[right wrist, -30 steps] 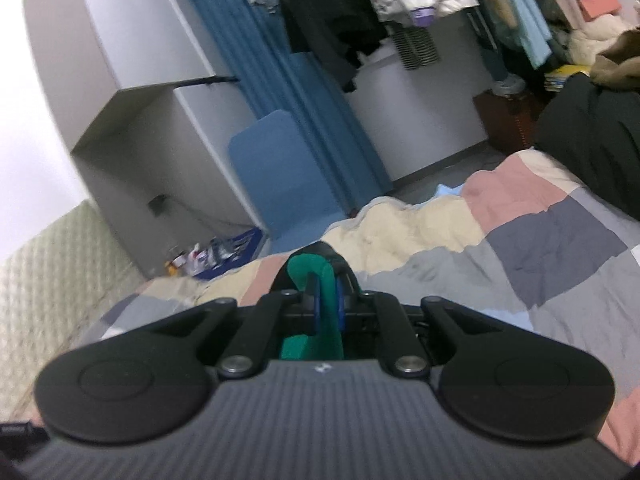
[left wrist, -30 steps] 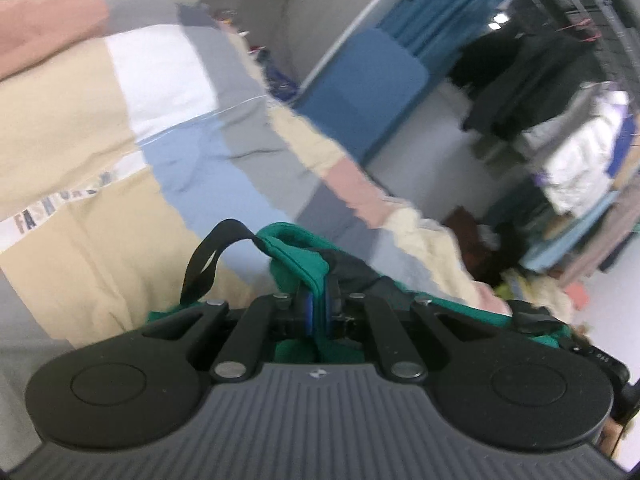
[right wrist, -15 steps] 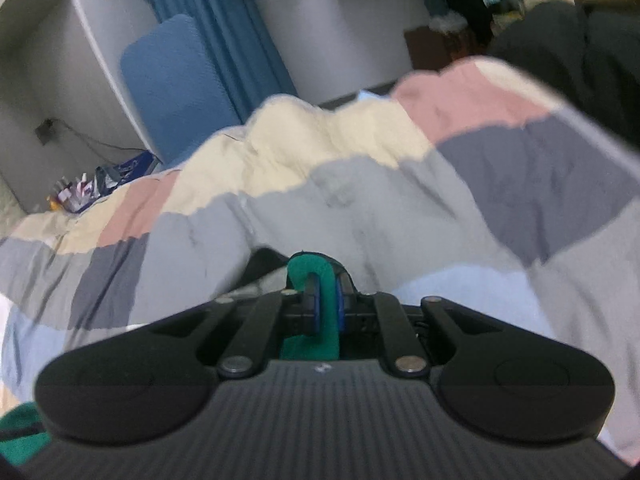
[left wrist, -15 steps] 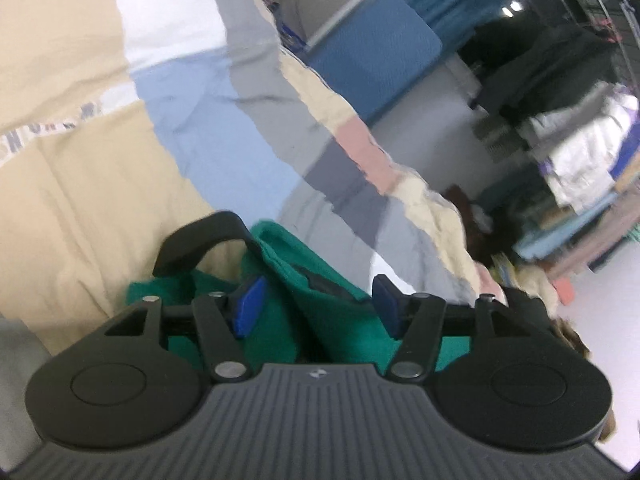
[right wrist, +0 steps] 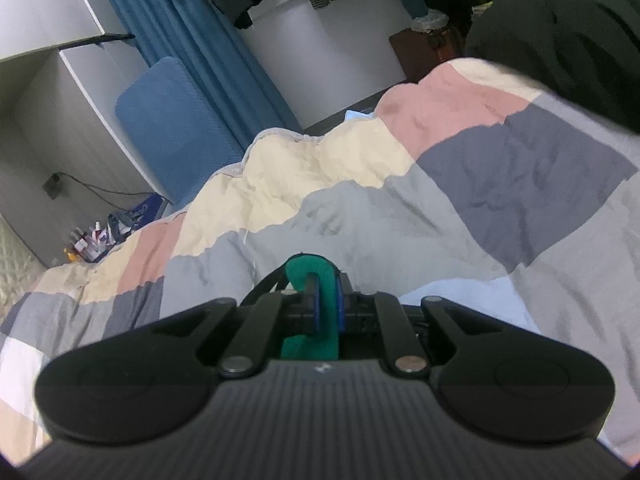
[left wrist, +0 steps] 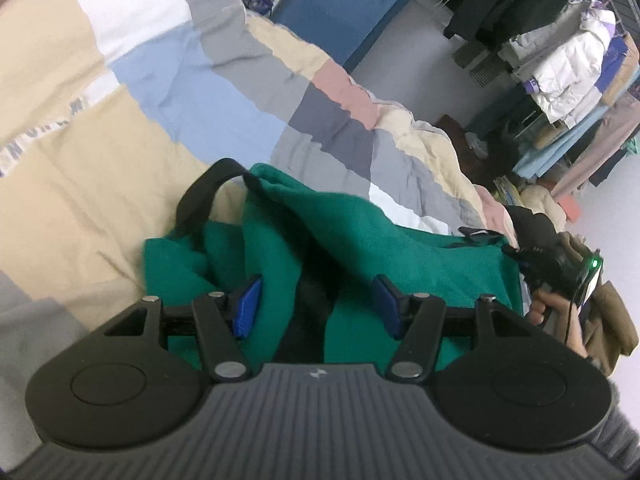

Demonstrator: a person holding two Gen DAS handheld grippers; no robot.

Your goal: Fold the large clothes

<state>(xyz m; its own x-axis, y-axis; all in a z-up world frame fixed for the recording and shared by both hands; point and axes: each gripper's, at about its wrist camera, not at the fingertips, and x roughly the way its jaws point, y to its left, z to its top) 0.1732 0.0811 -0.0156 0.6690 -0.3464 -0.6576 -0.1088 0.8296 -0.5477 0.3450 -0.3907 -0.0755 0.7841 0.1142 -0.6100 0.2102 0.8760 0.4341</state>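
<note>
Left wrist view: the left tool (left wrist: 316, 306) has its 2 blue pads spread wide, and the green garment (left wrist: 360, 236) lies bunched between them without being pressed by either. The cloth rests on the bed (left wrist: 100, 152), on a patchwork quilt, so this corner looks laid down and let go rather than carried. A black strap (left wrist: 200, 196) loops up from the garment's top edge on the left, and dark lining shows in the crease between the pads.

In the right wrist view, the right tool (right wrist: 327, 308) has its pads pressed together, pinching a narrow fold of the same green garment (right wrist: 310, 276), which arches up over the pad tips. Keeping that pinch likely holds 1 end taut so the fold line stays straight while the other end settles.

For room: the quilt ahead of both tools is bare and wide, free for spreading or dragging cloth. The bed's far edge drops off toward a blue panel (right wrist: 168, 128) and a curtain (right wrist: 200, 40). A dark pile (right wrist: 560, 32) lies at the upper right, near the quilt's edge, the 1 side to avoid.
</note>
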